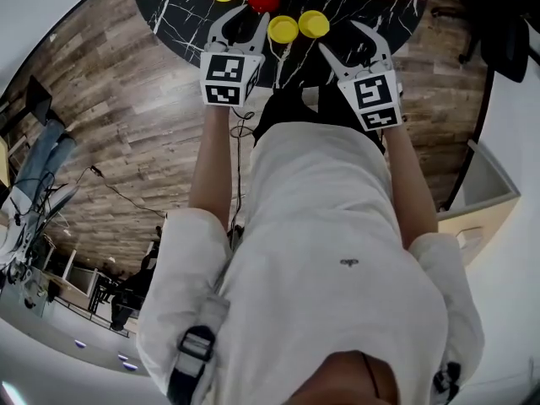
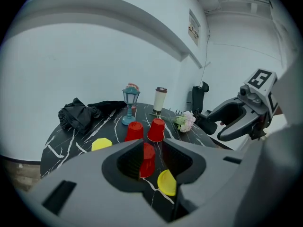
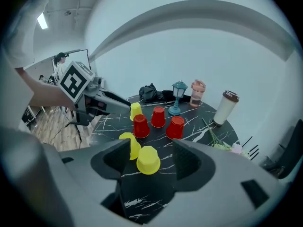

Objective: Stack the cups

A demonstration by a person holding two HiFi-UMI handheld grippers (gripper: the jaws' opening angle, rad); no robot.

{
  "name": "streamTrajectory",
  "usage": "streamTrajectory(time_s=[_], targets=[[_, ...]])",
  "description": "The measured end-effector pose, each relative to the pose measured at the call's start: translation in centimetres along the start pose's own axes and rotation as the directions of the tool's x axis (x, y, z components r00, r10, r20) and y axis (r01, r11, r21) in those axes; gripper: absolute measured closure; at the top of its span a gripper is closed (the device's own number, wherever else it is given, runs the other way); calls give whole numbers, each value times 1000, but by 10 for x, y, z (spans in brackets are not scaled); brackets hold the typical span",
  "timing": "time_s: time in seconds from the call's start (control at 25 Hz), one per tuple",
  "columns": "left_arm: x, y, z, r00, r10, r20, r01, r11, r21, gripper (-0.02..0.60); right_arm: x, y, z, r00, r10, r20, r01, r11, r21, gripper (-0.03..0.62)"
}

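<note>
Several upturned cups stand on the black marble table [image 1: 177, 11]. In the left gripper view a red cup [image 2: 147, 159] shows through the gap of my left gripper [image 2: 149, 143], standing on the table beyond the jaws, untouched. A yellow cup [image 2: 166, 182] sits beside it, with two red cups [image 2: 134, 130] [image 2: 156, 129] and another yellow one [image 2: 101, 144] farther off. My right gripper [image 3: 151, 143] is open above the near edge; a yellow cup [image 3: 148, 160] stands ahead of it, with a second yellow cup [image 3: 131, 144] to its left. Both grippers [image 1: 242, 19] [image 1: 344, 36] hold nothing.
A blue lantern [image 2: 130, 105], a white tumbler [image 2: 160, 99], a pink bottle [image 3: 197, 92], a flower sprig [image 2: 184, 122] and a black cloth [image 2: 80, 112] occupy the table's far side. Wooden floor [image 1: 126, 116] surrounds the round table. People stand in the background at left in the right gripper view.
</note>
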State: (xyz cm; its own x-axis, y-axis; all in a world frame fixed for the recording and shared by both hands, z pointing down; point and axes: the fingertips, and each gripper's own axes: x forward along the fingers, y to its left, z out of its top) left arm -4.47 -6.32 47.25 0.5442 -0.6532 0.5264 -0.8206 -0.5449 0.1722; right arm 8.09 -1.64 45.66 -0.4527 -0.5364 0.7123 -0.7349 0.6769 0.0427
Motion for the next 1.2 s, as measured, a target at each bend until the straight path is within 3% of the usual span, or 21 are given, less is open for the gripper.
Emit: streamTrajectory(time_s=[0.24,0.4,1.2], targets=[[13,4,-14,999,33,-14,-33,999,-17,388,-1,-4,3,1000,-5,1,5,1000,3,313],[23,6,-21,999,37,-31,-38,999,-10,362,-4,-7,4,1000,-17,1,17,1000,10,313],[64,17,-39,989,111,-98,-108,994,31,357,-16,-20,-3,998,-57,-16,58,998,39,319]])
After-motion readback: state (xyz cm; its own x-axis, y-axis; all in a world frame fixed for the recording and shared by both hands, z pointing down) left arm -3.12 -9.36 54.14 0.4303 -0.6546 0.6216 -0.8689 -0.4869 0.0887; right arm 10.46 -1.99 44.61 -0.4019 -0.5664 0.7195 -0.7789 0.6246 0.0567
